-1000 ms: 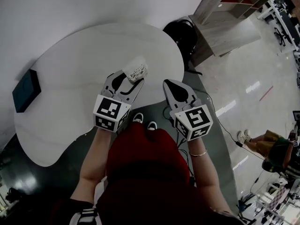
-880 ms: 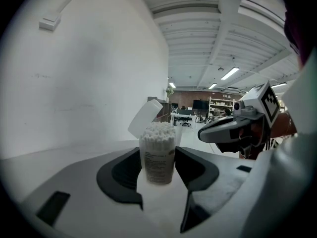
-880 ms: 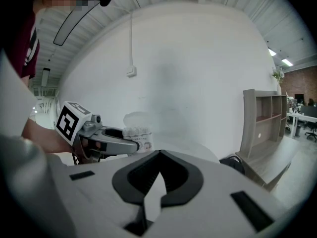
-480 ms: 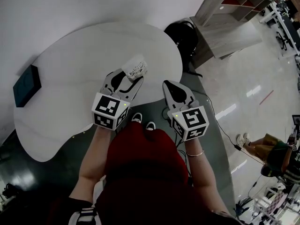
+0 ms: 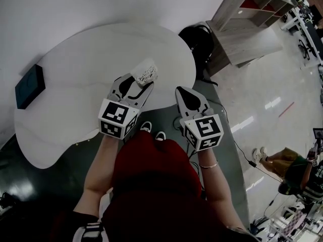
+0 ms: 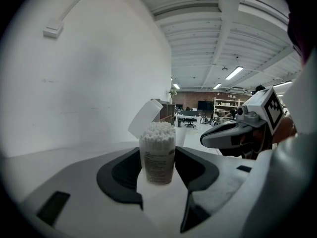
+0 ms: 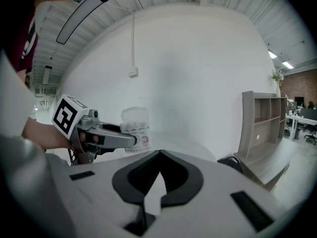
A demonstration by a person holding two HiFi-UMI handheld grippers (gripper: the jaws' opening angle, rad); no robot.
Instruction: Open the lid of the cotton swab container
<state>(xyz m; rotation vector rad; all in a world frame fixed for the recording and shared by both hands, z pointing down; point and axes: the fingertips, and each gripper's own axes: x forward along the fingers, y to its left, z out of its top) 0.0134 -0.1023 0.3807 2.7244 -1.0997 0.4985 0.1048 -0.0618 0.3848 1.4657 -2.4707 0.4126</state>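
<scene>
- Left claw is grasping the container low on its body, jaws pressing on both sides.
- Right claw is clenched, holding nothing, and hanging beside the left one, apart from the container.
- The container is sitting over the near edge of the worktop; I cannot tell whether its base is touching.
- The lid is standing flipped open at the rim, with swabs showing, so the opening step is looking done.
- Next move is likely calling for setting it down level, then releasing gently.
- The long axis is running vertical, mouth pointing up and lid leaning back away from the left claw.
</scene>
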